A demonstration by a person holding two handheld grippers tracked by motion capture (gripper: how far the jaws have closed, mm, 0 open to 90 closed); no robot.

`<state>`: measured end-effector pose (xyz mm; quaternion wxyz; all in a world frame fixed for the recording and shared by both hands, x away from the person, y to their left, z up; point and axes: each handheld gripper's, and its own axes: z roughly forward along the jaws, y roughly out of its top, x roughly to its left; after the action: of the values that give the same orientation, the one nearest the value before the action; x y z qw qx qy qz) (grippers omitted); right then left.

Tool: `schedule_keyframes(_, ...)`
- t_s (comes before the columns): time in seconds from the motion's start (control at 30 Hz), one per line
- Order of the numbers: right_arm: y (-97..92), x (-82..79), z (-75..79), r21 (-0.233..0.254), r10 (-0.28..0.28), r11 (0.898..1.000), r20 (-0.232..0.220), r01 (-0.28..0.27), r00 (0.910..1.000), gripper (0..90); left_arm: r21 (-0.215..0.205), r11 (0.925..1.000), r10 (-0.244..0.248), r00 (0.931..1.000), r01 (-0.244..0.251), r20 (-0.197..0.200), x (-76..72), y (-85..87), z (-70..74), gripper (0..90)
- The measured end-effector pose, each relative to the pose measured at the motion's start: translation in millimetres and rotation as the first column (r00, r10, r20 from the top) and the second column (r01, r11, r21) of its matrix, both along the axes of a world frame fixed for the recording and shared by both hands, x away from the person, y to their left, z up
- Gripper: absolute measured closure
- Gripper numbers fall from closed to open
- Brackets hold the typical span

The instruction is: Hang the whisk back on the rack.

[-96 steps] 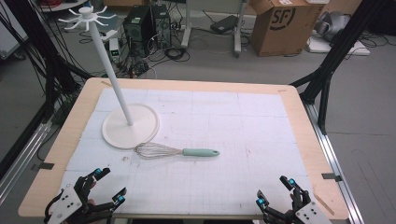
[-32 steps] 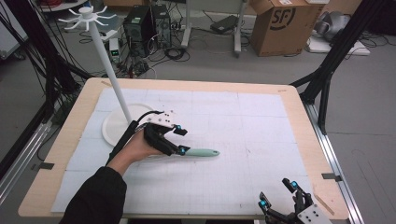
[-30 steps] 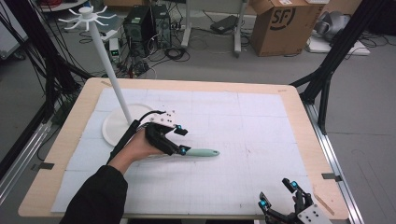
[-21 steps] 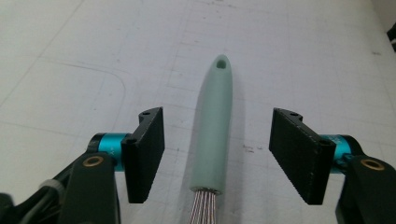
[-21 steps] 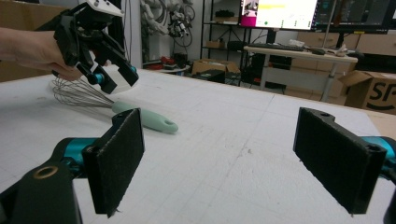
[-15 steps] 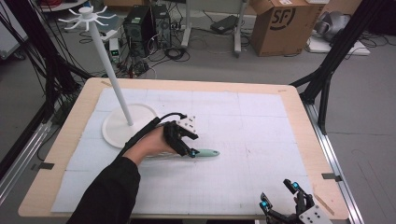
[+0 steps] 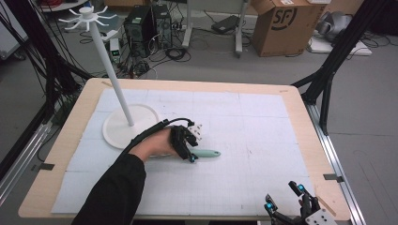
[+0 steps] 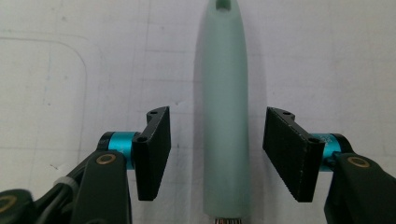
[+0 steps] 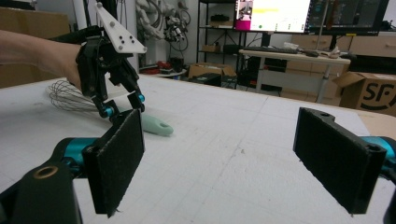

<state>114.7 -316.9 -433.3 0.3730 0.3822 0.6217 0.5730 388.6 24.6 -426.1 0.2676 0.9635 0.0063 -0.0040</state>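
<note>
- Lying on the white mat: a whisk, mint handle pointing to 3 o'clock, wire head toward 9 o'clock and mostly hidden under the left hand in the high view. It sits a little left of the table's centre, just beside the stand's base at its 4 o'clock.
- Left gripper: tilted down over the handle where it meets the wires. In the left gripper view the handle runs straight up toward 12 o'clock between the two black pads. A gap shows on each side, so the pads do not press on it. The jaws have just been closing, with the handle between them; nothing is grasped yet.
- Right gripper: at the table's near edge, about 5 o'clock from the whisk and well apart from it. In the right gripper view its jaws stand wide apart and released, with nothing between them.
- From the right gripper view: the left gripper at 10 o'clock, its blue-tipped fingers astride the handle, the wire head to its left.
- Stand: white pole with a spoked top, leaning slightly, on a round base at the mat's 9 o'clock side.
- Table: pale wood rim around the mat.
- Floor beyond, at 12 o'clock: cardboard box, computer case, loose cables.
</note>
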Motion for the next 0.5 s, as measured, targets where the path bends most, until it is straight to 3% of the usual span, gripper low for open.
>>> schedule_keyframes(0.13, 1.5, 1.1, 0.4, -0.006, 0.000, 1.000, 0.001, 0.000, 1.0000, 15.6, 0.033, 0.9991, -0.029, 0.9993, 0.028, 0.024, -2.9, -3.5, -3.1, 46.4)
schedule_keyframes(0.27, 1.8, 0.4, 0.8, -0.006, 0.001, 1.000, 0.000, -0.001, 1.0000, 15.6, 0.040, 0.9984, -0.040, 0.9990, 0.039, 0.022, -3.9, -3.8, -2.7, 48.4)
schedule_keyframes(0.5, 0.6, 0.1, 1.0, -0.002, 0.000, 1.000, 0.002, 0.000, 1.0000, 15.7, 0.053, 0.9974, -0.048, 0.9988, 0.048, 0.008, -4.4, -5.7, -1.7, 60.3)
